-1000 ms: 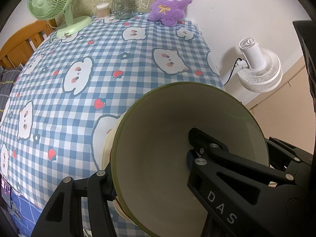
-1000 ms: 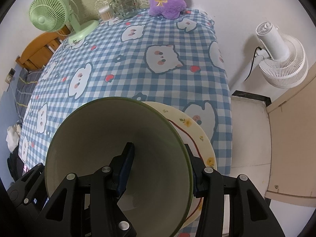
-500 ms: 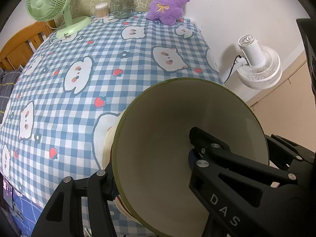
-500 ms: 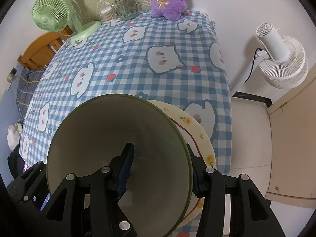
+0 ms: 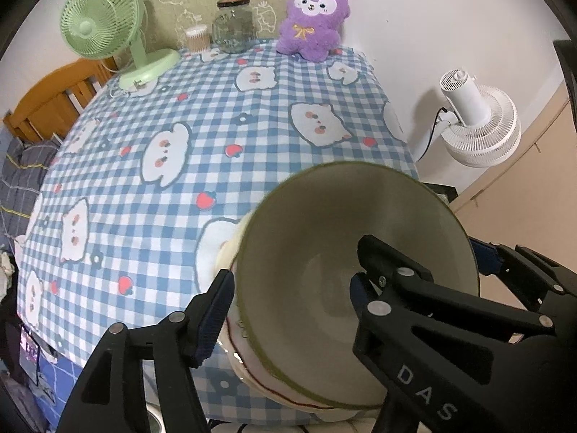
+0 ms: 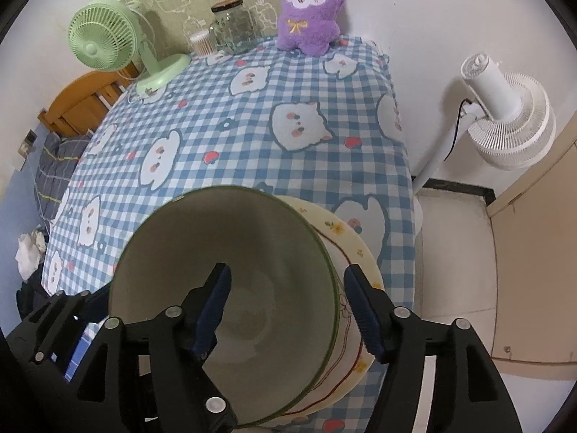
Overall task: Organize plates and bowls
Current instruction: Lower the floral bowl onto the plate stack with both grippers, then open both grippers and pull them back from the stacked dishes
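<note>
A large green-rimmed bowl (image 5: 324, 267) sits on a cream plate (image 5: 230, 252) with a red line and flowers, near the table's front right edge. The bowl (image 6: 245, 270) and plate (image 6: 346, 238) also show in the right wrist view. My left gripper (image 5: 292, 290) is open, one finger outside the bowl's left wall, the other inside it. My right gripper (image 6: 288, 296) is open, one finger inside the bowl, the other outside beside the plate. Neither pad presses the rim.
The table wears a blue checked cloth (image 5: 216, 137). At its far end stand a green fan (image 5: 104, 32), a glass jar (image 5: 232, 25), a cotton-swab tub (image 5: 197, 38) and a purple plush (image 5: 313, 18). A white floor fan (image 5: 476, 122) stands right of the table.
Both grippers have opened off the bowl's rim and drawn back a little. The bowl has settled lower onto the plate and looks smaller in both views.
</note>
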Available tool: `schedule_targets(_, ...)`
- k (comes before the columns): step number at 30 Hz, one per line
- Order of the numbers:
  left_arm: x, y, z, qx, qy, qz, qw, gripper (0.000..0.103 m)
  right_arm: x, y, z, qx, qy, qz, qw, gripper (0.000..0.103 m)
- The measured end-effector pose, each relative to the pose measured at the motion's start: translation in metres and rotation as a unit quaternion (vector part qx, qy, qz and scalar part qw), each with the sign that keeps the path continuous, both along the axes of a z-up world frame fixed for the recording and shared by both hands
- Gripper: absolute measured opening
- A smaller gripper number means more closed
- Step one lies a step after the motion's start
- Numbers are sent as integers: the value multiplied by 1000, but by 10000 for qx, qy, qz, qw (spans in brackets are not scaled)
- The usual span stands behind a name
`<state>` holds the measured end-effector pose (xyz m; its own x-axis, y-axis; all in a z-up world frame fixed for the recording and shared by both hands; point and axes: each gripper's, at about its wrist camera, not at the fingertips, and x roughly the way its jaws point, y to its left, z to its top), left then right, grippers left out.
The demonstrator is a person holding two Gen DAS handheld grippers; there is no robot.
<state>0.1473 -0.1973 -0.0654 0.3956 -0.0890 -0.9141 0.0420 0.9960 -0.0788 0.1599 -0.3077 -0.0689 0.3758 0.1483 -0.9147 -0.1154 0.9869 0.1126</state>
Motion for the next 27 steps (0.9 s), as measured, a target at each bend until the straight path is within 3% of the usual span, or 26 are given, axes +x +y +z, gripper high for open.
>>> schedule_targets(3,0,2,6,72,-107,-8,9999,73,-1,-2,7,-69,-128,-106,9998,81)
schedule_targets(13,-3,16,38,8,-631,-293,9976,77,-13,13,49,-169,-760,-408,9961,82)
schedule_targets(27,-22,100,78,190,-1333,-670,9886,78,-52,86,91,-221,-1278,-1216,9841,82)
